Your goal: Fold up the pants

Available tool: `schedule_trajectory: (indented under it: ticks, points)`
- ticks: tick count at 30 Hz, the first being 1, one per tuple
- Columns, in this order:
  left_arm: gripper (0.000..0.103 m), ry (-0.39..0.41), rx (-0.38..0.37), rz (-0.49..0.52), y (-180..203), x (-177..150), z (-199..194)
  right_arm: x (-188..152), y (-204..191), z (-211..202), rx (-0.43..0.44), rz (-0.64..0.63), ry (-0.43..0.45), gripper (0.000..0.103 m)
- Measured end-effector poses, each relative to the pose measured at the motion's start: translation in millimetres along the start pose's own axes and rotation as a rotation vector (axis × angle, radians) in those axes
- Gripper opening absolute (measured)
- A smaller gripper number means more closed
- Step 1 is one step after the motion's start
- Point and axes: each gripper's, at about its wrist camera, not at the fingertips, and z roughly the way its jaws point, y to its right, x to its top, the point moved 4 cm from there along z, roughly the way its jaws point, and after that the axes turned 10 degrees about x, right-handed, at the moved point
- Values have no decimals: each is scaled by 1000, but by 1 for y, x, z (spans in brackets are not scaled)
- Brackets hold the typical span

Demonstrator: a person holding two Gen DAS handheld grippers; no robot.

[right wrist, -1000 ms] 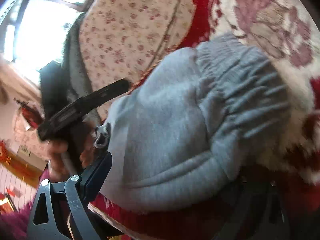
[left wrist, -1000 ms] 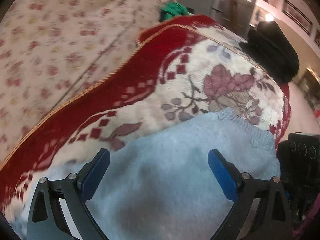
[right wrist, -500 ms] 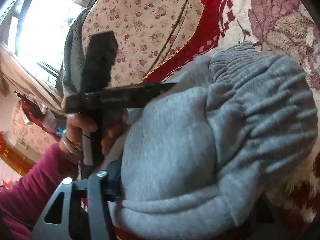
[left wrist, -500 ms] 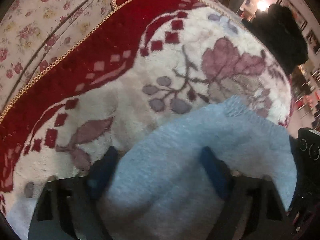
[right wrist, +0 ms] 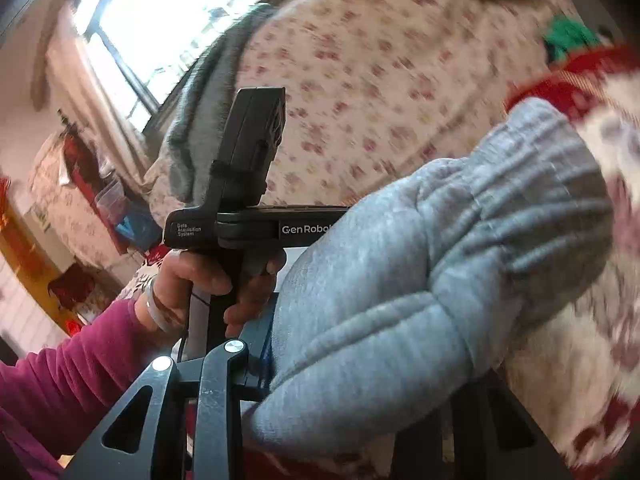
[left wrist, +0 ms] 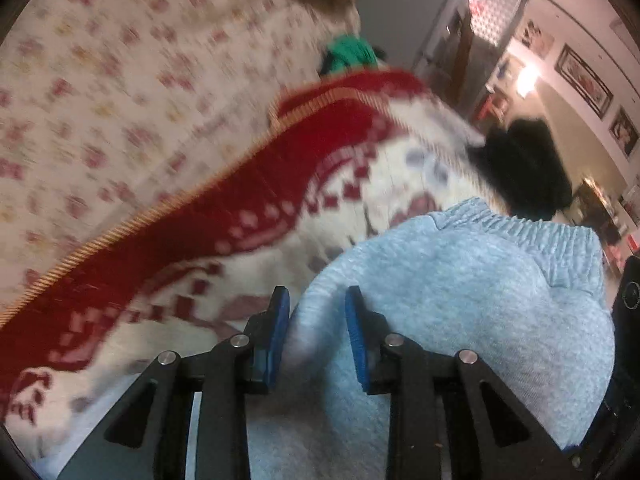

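The grey sweatpants point(left wrist: 460, 312) are bunched and lifted over a red and cream floral blanket point(left wrist: 248, 216). My left gripper point(left wrist: 316, 320) is shut on a fold of the pants fabric, its blue pads pressing it from both sides. In the right wrist view my right gripper point(right wrist: 348, 376) is shut on the pants point(right wrist: 420, 280) near the ribbed elastic waistband point(right wrist: 540, 208); its right finger is hidden under the cloth. The left gripper's body point(right wrist: 240, 224) and the hand holding it point(right wrist: 192, 280) show behind the pants.
A flowered cream sofa back point(left wrist: 120, 80) rises behind the blanket. A green cloth point(left wrist: 348, 54) lies at the sofa's far end. A black bag point(left wrist: 524, 168) sits beyond the blanket. A bright window point(right wrist: 160, 20) is at the left of the right wrist view.
My left gripper's jaws have shut from wide open onto a fold of the pants. Both grippers have lifted the pants up off the blanket.
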Motion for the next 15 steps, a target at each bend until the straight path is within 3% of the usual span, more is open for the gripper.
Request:
schedule_trajectory:
  ticks: [4,8,10,15]
  points:
    - [21,80,51,-75,-36,9,-52,28,-42,14,-6,-119,2,39]
    - [21,137,166,-166,-89,-8,-105,47,-93,50,-28,-259,-39,39]
    - [22,153,218,-218,-116,-28,-128,49,-121,73,-31,-337,-63,39]
    - [35,160,386,-420,-204,-120,-190,21,-183,151,-52,-547,-198,39]
